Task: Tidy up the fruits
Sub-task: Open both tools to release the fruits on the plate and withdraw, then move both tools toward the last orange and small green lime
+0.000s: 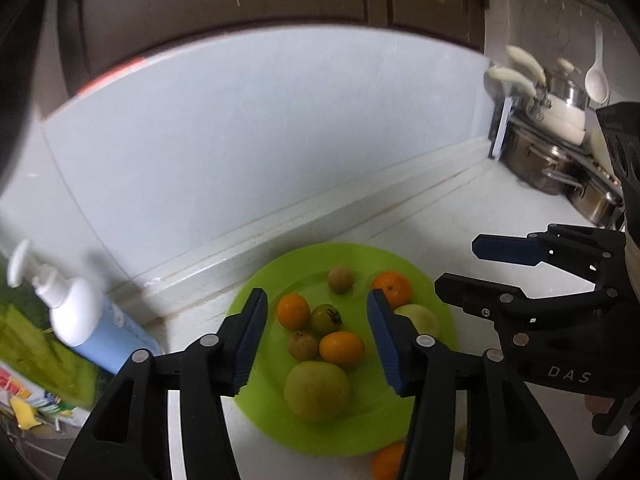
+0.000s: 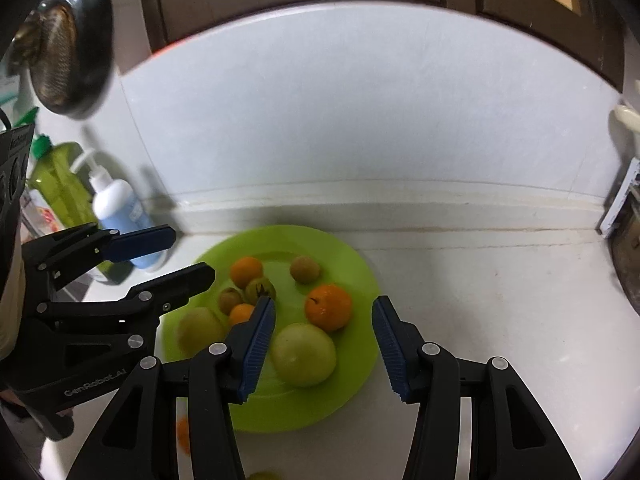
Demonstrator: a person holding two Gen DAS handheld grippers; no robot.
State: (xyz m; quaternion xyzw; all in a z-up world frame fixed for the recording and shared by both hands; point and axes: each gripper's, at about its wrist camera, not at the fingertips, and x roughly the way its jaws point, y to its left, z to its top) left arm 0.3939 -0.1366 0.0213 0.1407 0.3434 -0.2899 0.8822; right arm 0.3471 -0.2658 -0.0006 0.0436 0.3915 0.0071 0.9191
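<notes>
A lime-green plate [image 1: 280, 268] [image 2: 352, 264] on the white counter holds several fruits. Among them are a large yellow-green fruit [image 1: 317, 390] [image 2: 304, 354], oranges [image 1: 293, 311] [image 2: 329, 306], a green tomato [image 1: 325, 319] and small brownish fruits [image 1: 340, 279]. My left gripper [image 1: 317, 294] [image 2: 193, 253] hovers open above the plate's middle with nothing pressed between its blue pads. My right gripper [image 2: 324, 300] [image 1: 458, 265] hangs open over the plate's right half, also holding nothing. Another orange [image 1: 388, 460] [image 2: 183, 434] lies on the counter in front of the plate, partly hidden by a finger.
A white pump bottle [image 1: 86, 320] [image 2: 116, 204] stands left of the plate beside a green bottle [image 2: 60, 184]. Steel pots [image 1: 560, 160] are stacked at the far right. A strainer [image 2: 68, 48] hangs on the wall at upper left. The backsplash runs close behind the plate.
</notes>
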